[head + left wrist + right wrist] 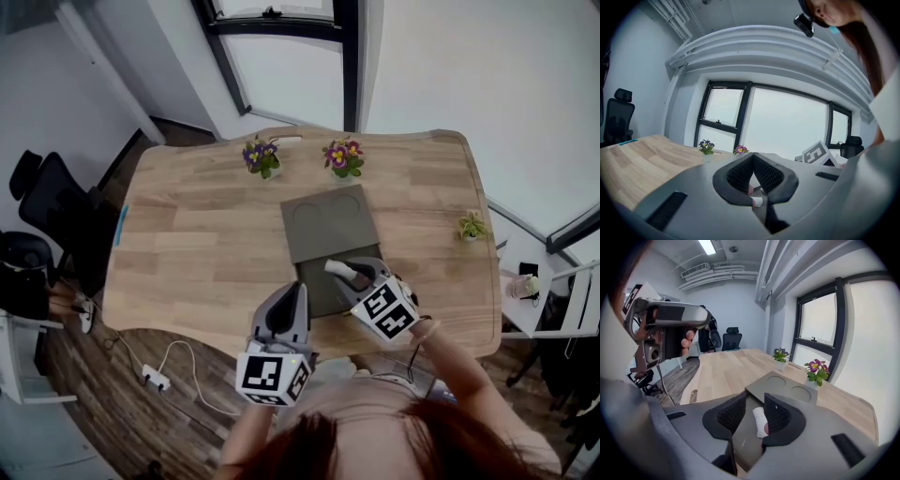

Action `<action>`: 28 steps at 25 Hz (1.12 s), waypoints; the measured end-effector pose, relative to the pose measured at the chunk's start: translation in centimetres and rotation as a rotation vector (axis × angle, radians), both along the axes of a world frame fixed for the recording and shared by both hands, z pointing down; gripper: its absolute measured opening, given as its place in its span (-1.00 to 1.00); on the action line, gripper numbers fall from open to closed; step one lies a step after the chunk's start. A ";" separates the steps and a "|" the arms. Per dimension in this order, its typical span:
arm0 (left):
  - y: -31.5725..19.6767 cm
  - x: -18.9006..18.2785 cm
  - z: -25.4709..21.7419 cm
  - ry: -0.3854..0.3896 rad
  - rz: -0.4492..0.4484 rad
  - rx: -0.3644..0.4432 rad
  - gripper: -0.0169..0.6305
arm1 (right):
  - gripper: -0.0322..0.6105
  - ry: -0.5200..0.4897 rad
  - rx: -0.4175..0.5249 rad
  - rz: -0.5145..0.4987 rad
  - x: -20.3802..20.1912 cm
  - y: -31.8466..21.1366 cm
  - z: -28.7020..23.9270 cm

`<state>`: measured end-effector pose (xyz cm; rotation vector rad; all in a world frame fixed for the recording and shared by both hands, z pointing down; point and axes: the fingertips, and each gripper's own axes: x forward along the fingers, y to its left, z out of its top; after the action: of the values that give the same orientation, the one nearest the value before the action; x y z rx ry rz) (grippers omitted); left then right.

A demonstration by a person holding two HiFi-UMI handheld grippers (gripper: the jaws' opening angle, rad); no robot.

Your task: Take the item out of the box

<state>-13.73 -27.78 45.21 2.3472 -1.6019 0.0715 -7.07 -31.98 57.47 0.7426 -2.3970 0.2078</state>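
Note:
A grey box (322,298) lies open near the table's front edge, its lid (328,221) with two round hollows folded back flat. My right gripper (354,278) hovers over the box, jaws apart. A small white roll with a pink end (760,420) rests between them, against the right pad (780,416) and clear of the left one. In the head view the roll (339,271) pokes out from the jaws. My left gripper (298,292) stands at the box's left edge, pads pressed together with nothing between them (753,161).
Two potted flowers (262,157) (343,157) stand at the table's far edge and a small green plant (472,226) at the right. A black office chair (47,202) is left of the table. A power strip (155,379) lies on the floor.

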 end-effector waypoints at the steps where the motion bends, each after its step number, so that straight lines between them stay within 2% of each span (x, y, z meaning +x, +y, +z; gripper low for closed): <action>1: -0.2 -0.1 0.2 0.000 0.003 -0.002 -0.94 | -0.62 0.013 -0.006 -0.005 -0.1 -0.2 0.5; 19: -2.8 -1.1 3.1 -0.014 0.053 -0.057 -0.94 | -0.53 0.224 -0.149 -0.087 -0.8 -2.3 9.7; 28: -3.0 -1.4 4.1 -0.014 0.058 -0.084 -0.94 | -0.45 0.301 -0.183 -0.110 -0.5 -2.6 12.5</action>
<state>-15.16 -30.76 49.30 2.3339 -1.5066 0.1644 -7.53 -34.62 69.99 0.5163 -2.0933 0.2477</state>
